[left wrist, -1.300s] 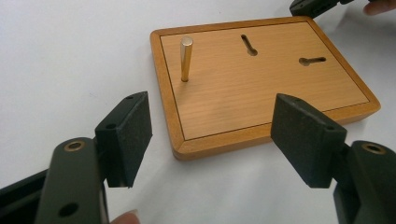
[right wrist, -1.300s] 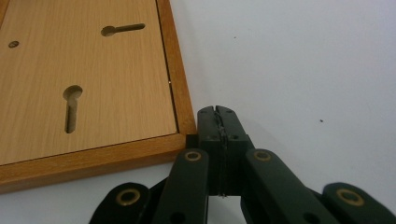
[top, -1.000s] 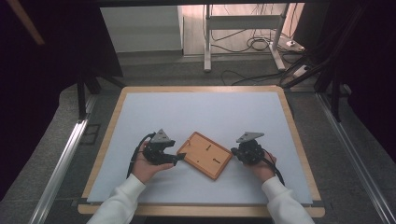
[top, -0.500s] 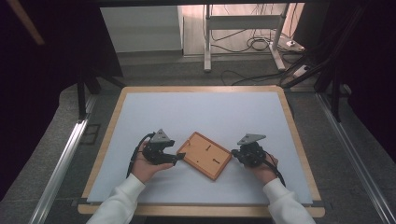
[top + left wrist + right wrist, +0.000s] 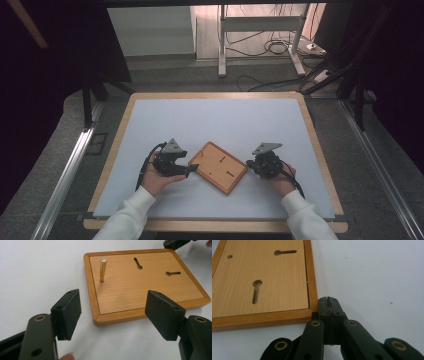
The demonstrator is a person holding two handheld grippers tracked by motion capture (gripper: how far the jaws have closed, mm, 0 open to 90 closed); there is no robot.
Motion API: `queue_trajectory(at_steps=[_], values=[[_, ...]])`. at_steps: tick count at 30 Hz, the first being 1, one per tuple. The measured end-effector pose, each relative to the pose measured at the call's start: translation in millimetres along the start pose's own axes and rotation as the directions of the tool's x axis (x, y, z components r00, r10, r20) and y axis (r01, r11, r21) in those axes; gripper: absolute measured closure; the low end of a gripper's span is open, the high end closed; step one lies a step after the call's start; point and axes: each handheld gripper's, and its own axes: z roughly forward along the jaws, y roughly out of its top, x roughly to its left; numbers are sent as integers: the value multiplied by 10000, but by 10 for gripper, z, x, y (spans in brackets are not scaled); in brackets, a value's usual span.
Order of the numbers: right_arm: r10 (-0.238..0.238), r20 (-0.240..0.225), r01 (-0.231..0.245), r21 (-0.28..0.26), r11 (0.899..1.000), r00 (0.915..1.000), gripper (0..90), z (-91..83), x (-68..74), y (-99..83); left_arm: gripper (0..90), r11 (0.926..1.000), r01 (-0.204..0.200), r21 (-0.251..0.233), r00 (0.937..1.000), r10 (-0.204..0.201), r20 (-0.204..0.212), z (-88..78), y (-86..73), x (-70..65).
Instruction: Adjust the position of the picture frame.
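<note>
With the closed right gripper bracing the wooden board's corner, ease the open left gripper squarely onto its near edge

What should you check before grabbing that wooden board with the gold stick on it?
1. Left gripper fingers open wide: ok.
2. Wooden board corner sits between those fingers, not yet touched: ok.
3. Gold pin standing upright in the board: ok.
4. Right gripper shut, tips at the board's corner: ok; whether it touches, cannot tell.
5. Board lying flat on the white table: ok.
</note>
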Motion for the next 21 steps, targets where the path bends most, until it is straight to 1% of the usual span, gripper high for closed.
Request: queue_trajectory(at_steps=[3, 4, 5, 8, 17, 19, 20, 21], values=[[-86, -21, 87, 14, 10000, 10000, 900, -17, 76, -16, 288, 10000, 11, -28, 10000, -11, -24, -7, -3, 13], [-78, -51, 78, 45, 10000, 10000, 900, -31, 126, -27, 288, 10000, 26, -36, 10000, -26, -23, -9, -4, 17], [-78, -51, 78, 45, 10000, 10000, 900, -31, 126, -27, 288, 10000, 47, -42, 10000, -47, -30, -10, -6, 21], [-153, -140, 154, 60, 9999, 9998, 900, -52, 208, -47, 287, 10000, 52, -52, 10000, -53, -56, -17, -9, 33], [-420, -503, 423, 55, 9991, 9978, 900, -93, 527, -92, 287, 9999, 98, -94, 9999, -99, -108, -29, -9, 52], [-616, -523, 619, 53, 9981, 9967, 900, -96, 626, -91, 288, 9999, 117, -102, 9999, -118, -97, -34, -10, 57], [-751, -591, 754, 22, 9971, 9954, 900, -95, 707, -88, 287, 9999, 118, -100, 9999, -119, -97, -35, -10, 60], [-751, -591, 754, 22, 9971, 9954, 900, -95, 707, -88, 287, 9999, 122, -97, 9999, -123, -94, -35, -11, 62]])
